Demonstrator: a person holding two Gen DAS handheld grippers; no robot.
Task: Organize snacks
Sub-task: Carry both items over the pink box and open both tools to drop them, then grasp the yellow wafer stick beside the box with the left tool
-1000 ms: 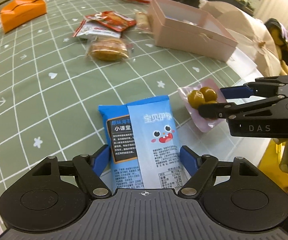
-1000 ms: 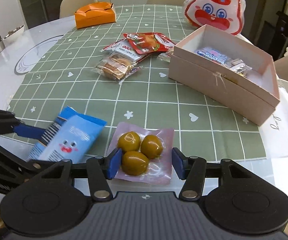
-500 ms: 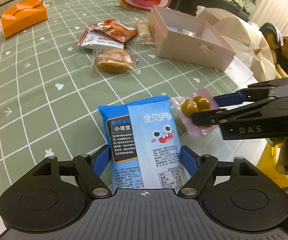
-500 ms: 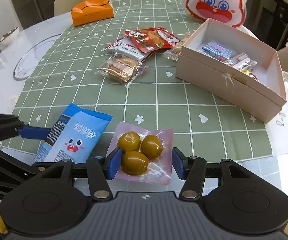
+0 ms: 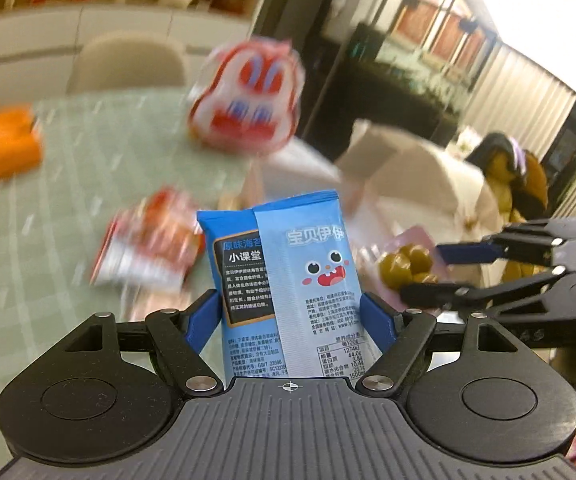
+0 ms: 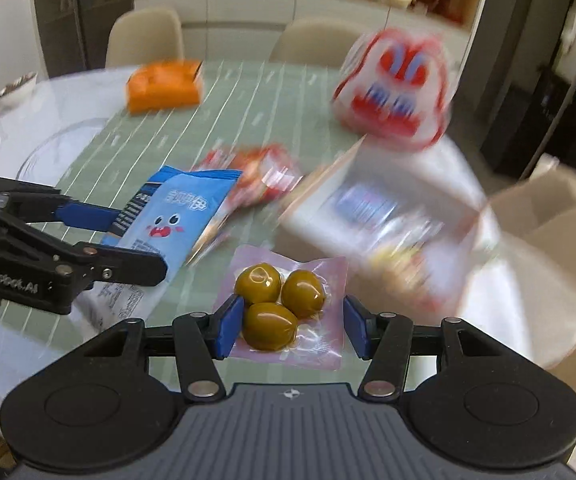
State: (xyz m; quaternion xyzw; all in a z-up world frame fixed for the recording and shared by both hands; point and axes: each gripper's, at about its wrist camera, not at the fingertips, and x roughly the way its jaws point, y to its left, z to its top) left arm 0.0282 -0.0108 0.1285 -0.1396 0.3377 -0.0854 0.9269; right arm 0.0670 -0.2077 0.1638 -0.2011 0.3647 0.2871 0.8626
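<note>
— While I'm carrying both packets above the table (image 6: 100, 148), what are the claws doing?
— My left claw (image 5: 290, 312) is pinching the blue packet (image 5: 308, 280); my right claw (image 6: 290, 326) is clamping the olive pouch (image 6: 288, 304).
— Risk?
— Slick wrappers could be slipping out before reaching the box (image 6: 376, 216) beyond, judging by the blur.

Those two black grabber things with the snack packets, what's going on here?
A person is tidying snacks with a gripper in each hand. The left gripper is shut on a blue packet, and the right gripper is shut on a pink olive pouch. Both packets are held up off the green table. The background is blurred, so things are moving. A box with some snacks in it sits just ahead, probably where these go.
</note>
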